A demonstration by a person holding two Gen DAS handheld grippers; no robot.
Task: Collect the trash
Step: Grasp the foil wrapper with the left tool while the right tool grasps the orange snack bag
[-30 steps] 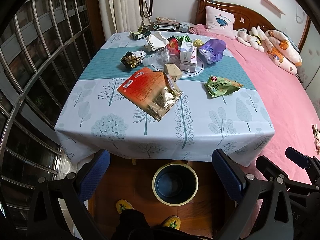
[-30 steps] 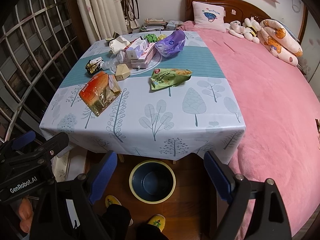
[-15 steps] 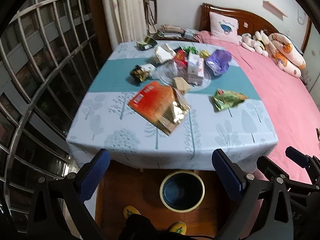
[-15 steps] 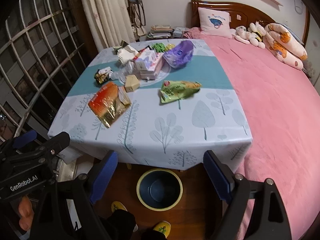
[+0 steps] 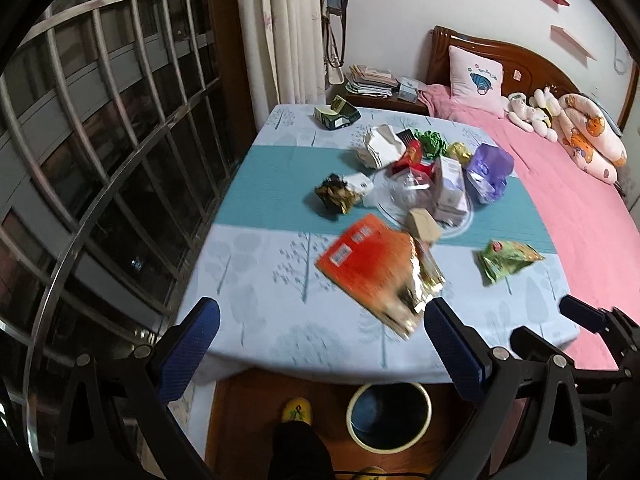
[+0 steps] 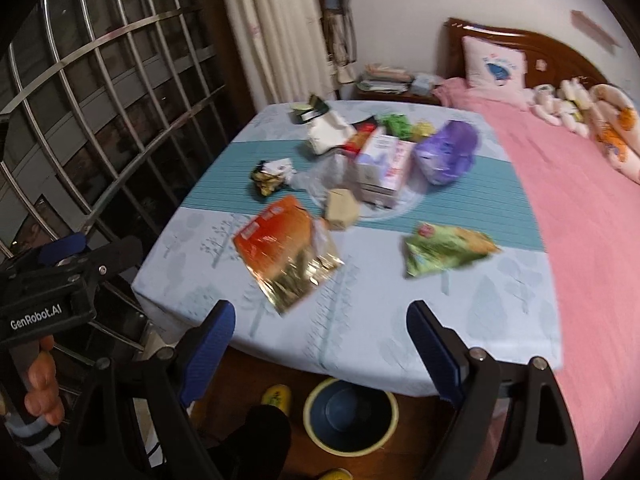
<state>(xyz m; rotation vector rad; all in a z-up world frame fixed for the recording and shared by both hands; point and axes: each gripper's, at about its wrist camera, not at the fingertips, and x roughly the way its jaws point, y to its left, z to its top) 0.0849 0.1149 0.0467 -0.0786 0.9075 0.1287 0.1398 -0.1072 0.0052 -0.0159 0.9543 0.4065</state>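
Observation:
Trash lies scattered on a table with a tree-print cloth (image 5: 256,280) (image 6: 368,320). An orange and gold foil bag (image 5: 380,276) (image 6: 286,256) sits nearest me, with a green snack bag (image 5: 508,260) (image 6: 444,250) to its right. Behind them are a small tan box (image 5: 424,226) (image 6: 340,210), a crumpled dark wrapper (image 5: 336,198) (image 6: 268,178), a purple bag (image 5: 490,172) (image 6: 448,152) and white cartons (image 6: 384,168). A dark blue bin with a cream rim (image 5: 388,416) (image 6: 350,420) stands on the floor below the table edge. My left gripper (image 5: 320,348) and right gripper (image 6: 320,344) both hang open and empty before the table.
A pink-covered bed (image 5: 580,216) (image 6: 592,216) adjoins the table on the right. A barred window (image 5: 100,140) runs along the left. The person's yellow slippers (image 5: 296,410) (image 6: 276,396) stand beside the bin. In the right wrist view a hand (image 6: 40,384) holds the other gripper.
Both views have risen and moved closer to the table, so the trash looks larger and the bin has slid toward the bottom edge. Both grippers stay open.

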